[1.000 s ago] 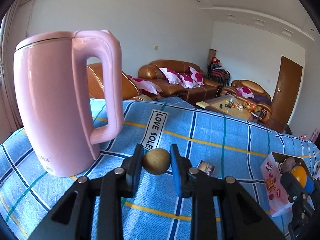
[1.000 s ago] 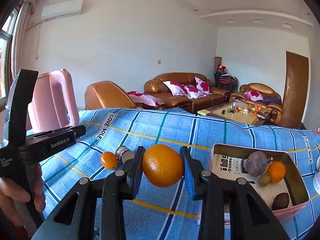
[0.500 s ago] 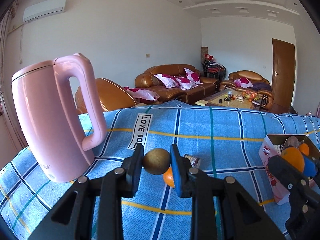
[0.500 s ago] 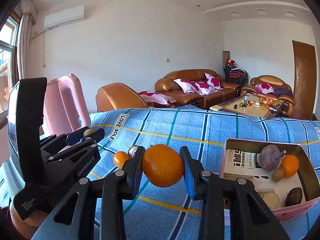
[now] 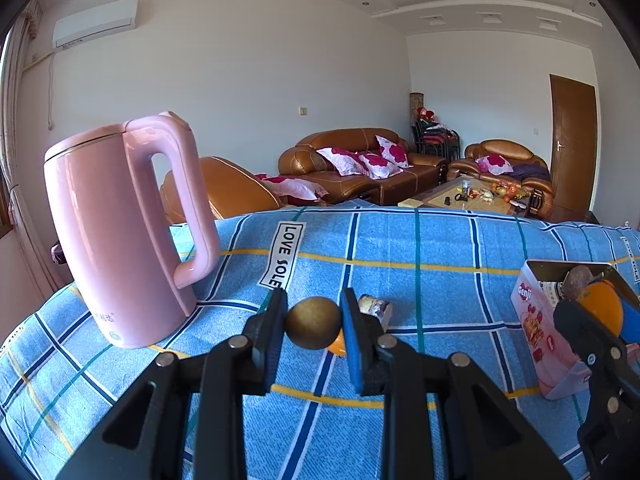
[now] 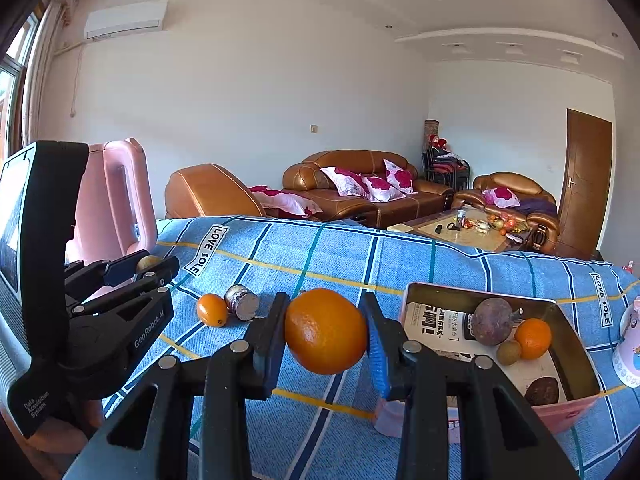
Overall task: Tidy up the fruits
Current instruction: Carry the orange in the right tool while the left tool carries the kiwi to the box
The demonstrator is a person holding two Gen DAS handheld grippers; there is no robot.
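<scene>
Your left gripper (image 5: 313, 322) points slightly downward over the table, its two black fingers clamped on a small brown fruit (image 5: 313, 322) held between the blue pads. Your right gripper (image 6: 326, 330) sits to its right at a similar downward tilt, its jaws closed on a large orange (image 6: 326, 330). In the right wrist view, part of your hand (image 6: 60, 434) shows at the lower left, gripping the left gripper's handle.

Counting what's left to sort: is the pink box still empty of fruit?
No, the right wrist view shows the pink box already holding several fruits, among them a small orange.
</scene>
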